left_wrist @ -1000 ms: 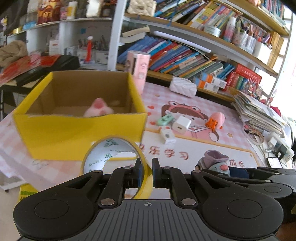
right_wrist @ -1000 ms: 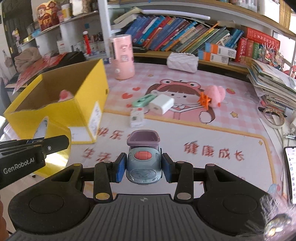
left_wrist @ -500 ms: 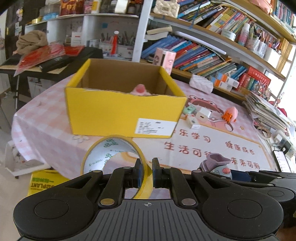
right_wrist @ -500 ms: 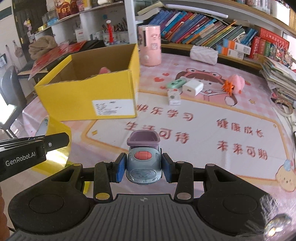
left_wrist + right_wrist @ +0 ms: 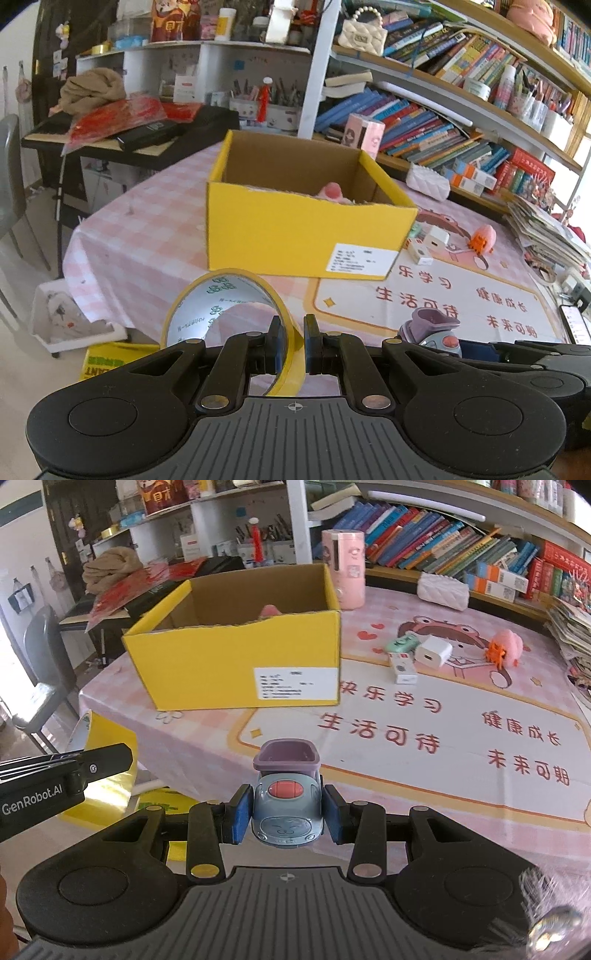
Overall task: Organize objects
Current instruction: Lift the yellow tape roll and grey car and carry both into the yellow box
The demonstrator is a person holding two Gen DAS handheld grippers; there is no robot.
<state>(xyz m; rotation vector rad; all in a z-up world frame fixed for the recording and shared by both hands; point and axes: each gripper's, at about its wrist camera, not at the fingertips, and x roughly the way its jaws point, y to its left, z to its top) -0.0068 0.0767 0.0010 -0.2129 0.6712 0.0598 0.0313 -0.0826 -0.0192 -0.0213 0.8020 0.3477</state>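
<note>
Your left gripper [image 5: 294, 345] has its fingers pinched on the wall of the yellow tape roll [image 5: 225, 306], held upright with its hole facing sideways; your right gripper [image 5: 286, 814] is clamped on the sides of the toy car [image 5: 286, 805]. Both loads hang off the near edge of the bench [image 5: 406, 775]. The yellow box [image 5: 240, 668] lies ahead and slightly left, its open top above your fingers, so lift before reaching; your left hand looks nearer. A pink toy [image 5: 332, 192] already sits inside, with room beside it.
</note>
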